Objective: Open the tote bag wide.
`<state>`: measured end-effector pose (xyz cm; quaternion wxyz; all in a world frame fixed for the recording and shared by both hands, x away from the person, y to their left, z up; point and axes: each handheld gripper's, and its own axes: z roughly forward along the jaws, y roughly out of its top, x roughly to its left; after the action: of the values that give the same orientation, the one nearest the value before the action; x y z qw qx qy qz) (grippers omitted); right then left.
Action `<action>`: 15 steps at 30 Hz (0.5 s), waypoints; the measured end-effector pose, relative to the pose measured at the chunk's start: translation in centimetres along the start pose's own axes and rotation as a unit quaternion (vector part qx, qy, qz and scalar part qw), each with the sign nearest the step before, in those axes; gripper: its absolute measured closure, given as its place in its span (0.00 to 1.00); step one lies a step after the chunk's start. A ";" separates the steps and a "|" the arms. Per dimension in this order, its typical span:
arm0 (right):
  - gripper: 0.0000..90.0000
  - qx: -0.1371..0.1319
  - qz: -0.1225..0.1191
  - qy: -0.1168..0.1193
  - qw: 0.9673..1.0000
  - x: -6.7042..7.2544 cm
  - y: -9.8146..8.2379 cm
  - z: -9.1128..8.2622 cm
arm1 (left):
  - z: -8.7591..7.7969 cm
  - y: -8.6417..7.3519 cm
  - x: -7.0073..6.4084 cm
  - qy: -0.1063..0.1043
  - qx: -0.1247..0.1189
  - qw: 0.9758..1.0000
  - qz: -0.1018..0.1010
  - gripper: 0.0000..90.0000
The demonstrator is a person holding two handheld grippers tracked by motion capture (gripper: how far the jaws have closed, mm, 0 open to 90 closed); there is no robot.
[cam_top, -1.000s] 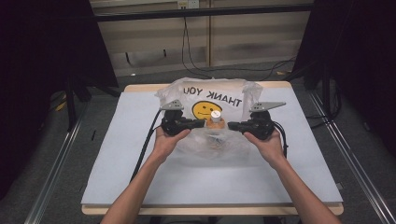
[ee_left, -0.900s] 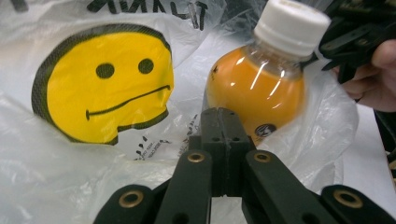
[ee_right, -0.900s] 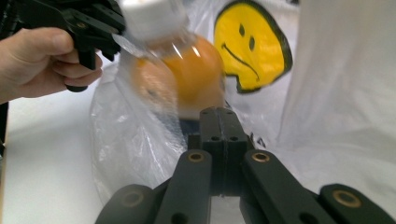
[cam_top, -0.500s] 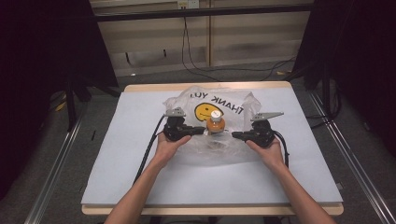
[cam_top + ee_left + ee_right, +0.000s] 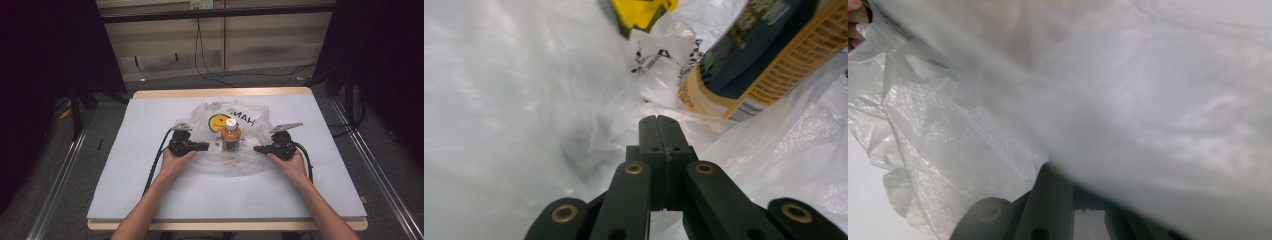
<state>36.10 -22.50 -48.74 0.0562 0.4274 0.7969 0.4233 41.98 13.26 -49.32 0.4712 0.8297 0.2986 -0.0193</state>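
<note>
An orange bottle (image 5: pixel 231 136) with a white cap stands upright in the middle of a clear plastic bag (image 5: pixel 239 161) with a yellow smiley face (image 5: pixel 217 121). The bag lies spread low around it on the white table (image 5: pixel 150 195). My left gripper (image 5: pixel 204 147) is shut on the bag's left edge, just left of the bottle. In the left gripper view the closed jaws (image 5: pixel 663 124) point into the film, with the bottle's label (image 5: pixel 764 55) close at the upper right. My right gripper (image 5: pixel 257 148) pinches the bag's right edge. In the right gripper view the film (image 5: pixel 1148 100) lies over its jaws.
The table's wooden rim (image 5: pixel 220 92) runs along the far side. Black cables (image 5: pixel 210 60) lie on the floor behind the table. Metal rails (image 5: pixel 55 195) run along the floor on both sides. Each gripper trails a black cable (image 5: pixel 157 160) toward the person.
Both grippers moved apart and toward the person, drawing the bag down and flatter. The bottle, earlier partly wrapped by the raised bag, now stands exposed above it.
</note>
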 end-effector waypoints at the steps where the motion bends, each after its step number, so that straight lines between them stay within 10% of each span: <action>1: 1.00 0.004 -0.003 -0.002 1.000 -0.1 0.0 0.0 | 0.0 0.1 -0.1 0.003 0.001 1.000 0.007 1.00; 15: 1.00 0.010 0.006 -0.007 1.000 -0.4 -1.3 -1.1 | -1.1 -0.9 -0.7 0.014 0.049 0.998 0.025 1.00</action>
<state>35.08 -23.82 -49.11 0.0553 0.4358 0.7979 0.4128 40.71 14.15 -49.16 0.4257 0.8595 0.2828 -0.0103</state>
